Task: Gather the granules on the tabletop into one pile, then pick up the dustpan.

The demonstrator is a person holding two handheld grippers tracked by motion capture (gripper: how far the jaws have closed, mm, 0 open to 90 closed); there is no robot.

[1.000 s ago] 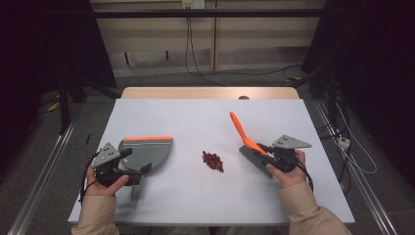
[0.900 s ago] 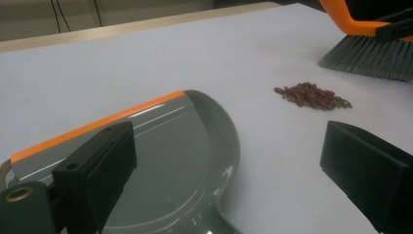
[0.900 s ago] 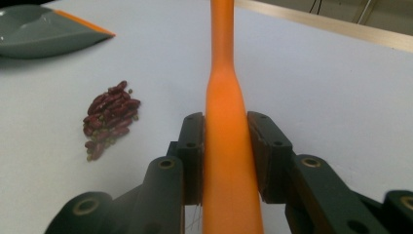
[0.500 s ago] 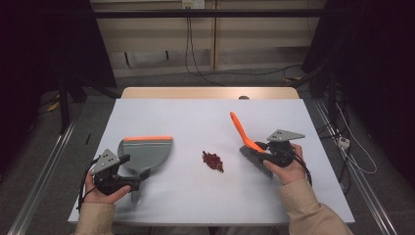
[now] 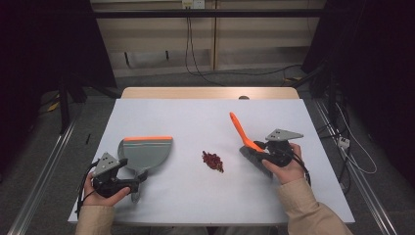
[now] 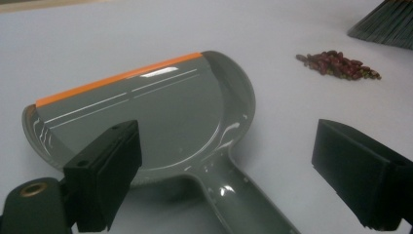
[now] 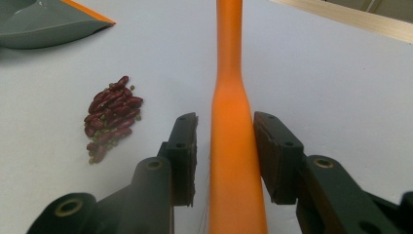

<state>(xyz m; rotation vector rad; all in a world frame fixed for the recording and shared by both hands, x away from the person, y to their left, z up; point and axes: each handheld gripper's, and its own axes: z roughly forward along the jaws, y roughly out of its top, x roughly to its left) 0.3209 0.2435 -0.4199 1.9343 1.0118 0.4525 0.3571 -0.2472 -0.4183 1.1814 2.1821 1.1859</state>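
Observation:
A grey dustpan [image 5: 147, 152] [image 6: 146, 112] with an orange lip lies flat on the white table [image 5: 195, 112] at the left. My left gripper [image 5: 131, 180] [image 6: 226, 146] straddles its handle with the jaws wide apart and clear of it; they have just been closing a little. A brush with an orange handle [image 5: 239, 131] [image 7: 229, 73] rests at the right, bristles [image 5: 255, 157] [image 6: 389, 22] on the table. My right gripper [image 5: 259, 149] [image 7: 225, 131] has the handle between its jaws, which have just been opening; a gap shows beside one pad. A small pile of red beans [image 5: 212, 160] [image 6: 338, 64] [image 7: 112, 114] lies between dustpan and brush.
A wooden strip [image 5: 210, 93] runs along the table's far edge. Metal rails [image 5: 44, 166] flank the table on the floor, and cables [image 5: 342, 147] trail at the right. Bare tabletop stretches behind the beans.
My left gripper has slid a little toward the near table edge along the dustpan's handle. Dustpan, brush and beans lie where they were.

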